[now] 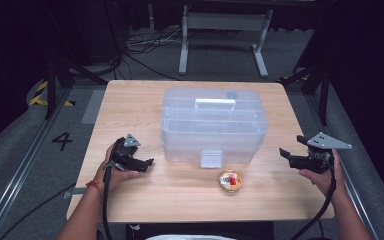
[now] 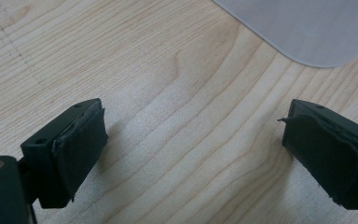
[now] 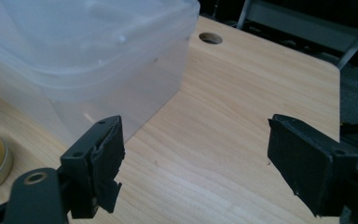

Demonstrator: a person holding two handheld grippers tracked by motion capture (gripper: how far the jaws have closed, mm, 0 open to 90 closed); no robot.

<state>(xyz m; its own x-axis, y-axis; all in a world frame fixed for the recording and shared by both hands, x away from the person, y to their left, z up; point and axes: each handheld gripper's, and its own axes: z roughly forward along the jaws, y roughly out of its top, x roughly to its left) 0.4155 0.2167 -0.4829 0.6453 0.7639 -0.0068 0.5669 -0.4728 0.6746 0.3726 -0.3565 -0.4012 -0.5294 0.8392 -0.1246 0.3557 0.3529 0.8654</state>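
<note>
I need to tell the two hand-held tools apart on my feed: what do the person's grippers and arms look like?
Both are black two-jaw grippers with thick dark padded pads, frayed at the edges. The left gripper and the right gripper each carry a grey three-cornered plate on top and trail a black cable. The forearms are bare of sleeves; the left wrist wears a thin red band.

Wooden table [image 1: 130,107], light grain, rounded corners; round cable hole [image 3: 210,38] near far edge. Grey floor [image 1: 27,150] around table, black number "4" marking [image 1: 62,140] at left. Yellow-black hazard tape [image 1: 40,94] on floor, far left. Tangle of dark cables [image 1: 145,42] on floor beyond table. Grey metal stand [image 1: 225,25] with two legs behind table. Dark curtains at background edges.
</note>
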